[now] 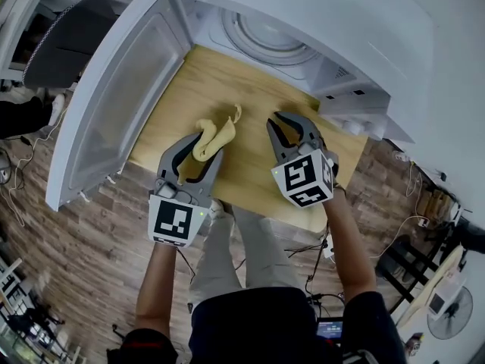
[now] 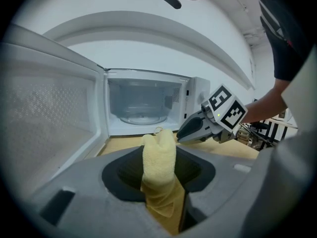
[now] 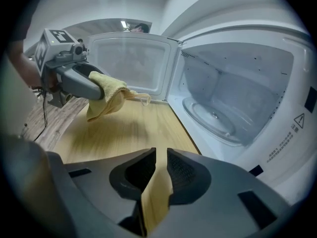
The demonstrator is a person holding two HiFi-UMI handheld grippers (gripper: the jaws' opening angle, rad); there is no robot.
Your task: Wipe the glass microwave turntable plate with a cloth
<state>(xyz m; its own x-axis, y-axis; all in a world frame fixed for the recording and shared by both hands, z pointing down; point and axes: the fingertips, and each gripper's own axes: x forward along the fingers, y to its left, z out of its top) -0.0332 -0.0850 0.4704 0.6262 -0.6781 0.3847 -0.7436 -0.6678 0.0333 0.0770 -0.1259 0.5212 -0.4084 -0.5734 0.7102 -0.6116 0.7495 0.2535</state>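
Note:
The glass turntable plate (image 2: pixel 143 117) lies inside the open microwave (image 1: pixel 318 21); it also shows in the right gripper view (image 3: pixel 218 118). A yellow cloth (image 1: pixel 214 135) hangs crumpled above the wooden table (image 1: pixel 250 177), with my left gripper (image 1: pixel 204 147) shut on it. In the left gripper view the cloth (image 2: pixel 159 157) stands up between the jaws. My right gripper (image 1: pixel 279 121) hovers beside it to the right, in front of the oven's mouth. Its jaws are shut with only a thin slit between the pads (image 3: pixel 159 155), and nothing is in them. Both grippers are outside the oven.
The microwave door (image 1: pixel 114 105) is swung wide open to the left, past the table's edge. A dark chair (image 1: pixel 72 40) stands at the upper left on the wooden floor. Cables and a fan (image 1: pixel 451 309) lie at the lower right.

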